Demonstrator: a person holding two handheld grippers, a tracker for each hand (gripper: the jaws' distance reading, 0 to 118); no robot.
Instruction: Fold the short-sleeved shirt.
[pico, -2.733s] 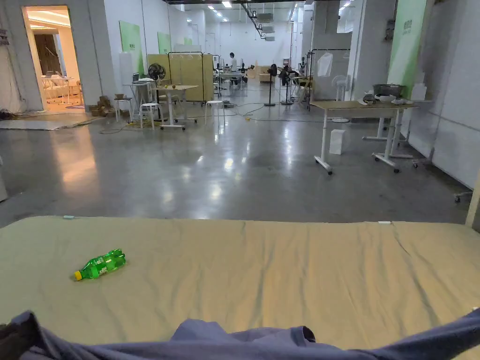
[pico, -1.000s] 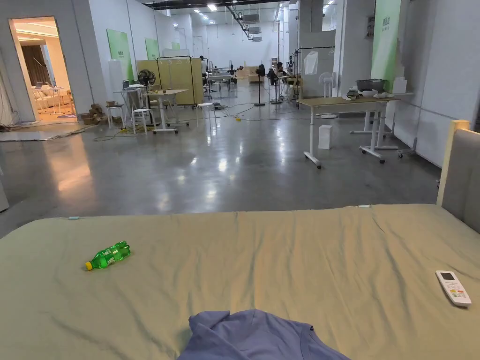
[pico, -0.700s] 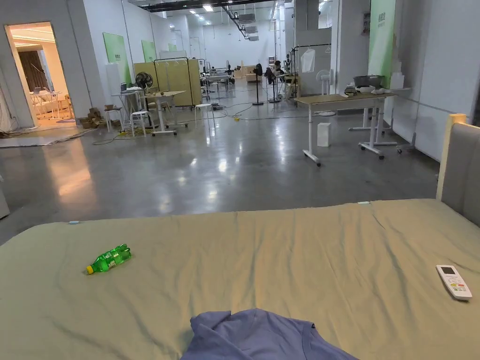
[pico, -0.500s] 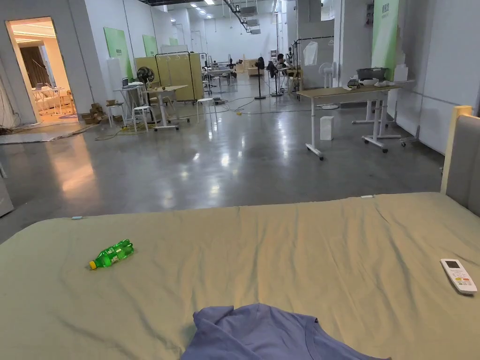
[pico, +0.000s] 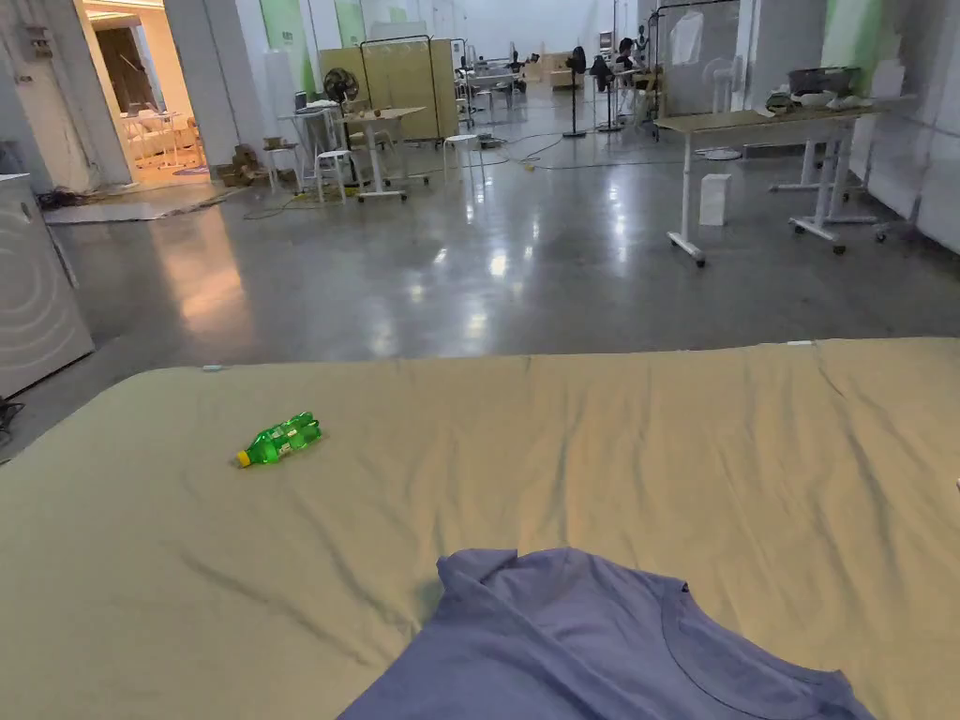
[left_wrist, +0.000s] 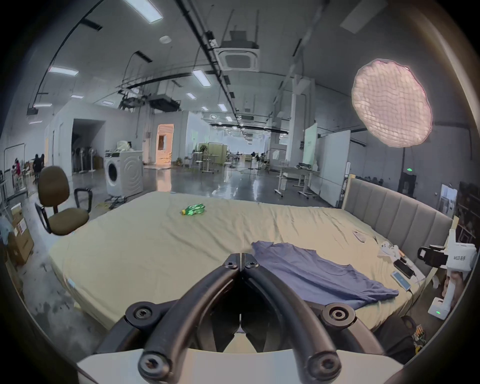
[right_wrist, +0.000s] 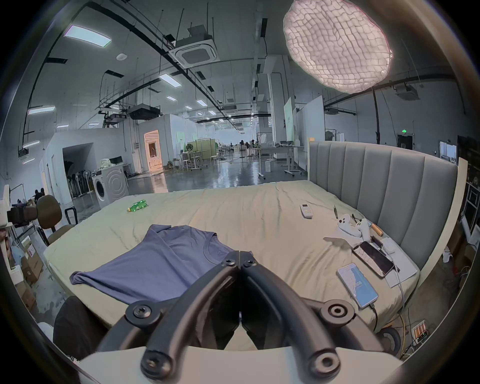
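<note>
A blue-purple short-sleeved shirt lies spread on the beige bed sheet by the near edge, collar toward the right. In the left gripper view the shirt is to the right of my left gripper, whose jaws are shut with nothing between them. In the right gripper view my right gripper is shut too, held in front of the shirt near its collar, empty. Each gripper also shows from the other's camera, off the bed's near side: the right gripper, the left gripper.
A green bottle lies at the far left of the bed. A remote, two phones and white odds and ends lie by the grey headboard. An office chair and a washing machine stand to the left.
The shirt, stretched up across the bottom of the picture 2.7 s ago, now lies flat on the bed. The head camera has tipped down and swung left, so more shirt shows.
</note>
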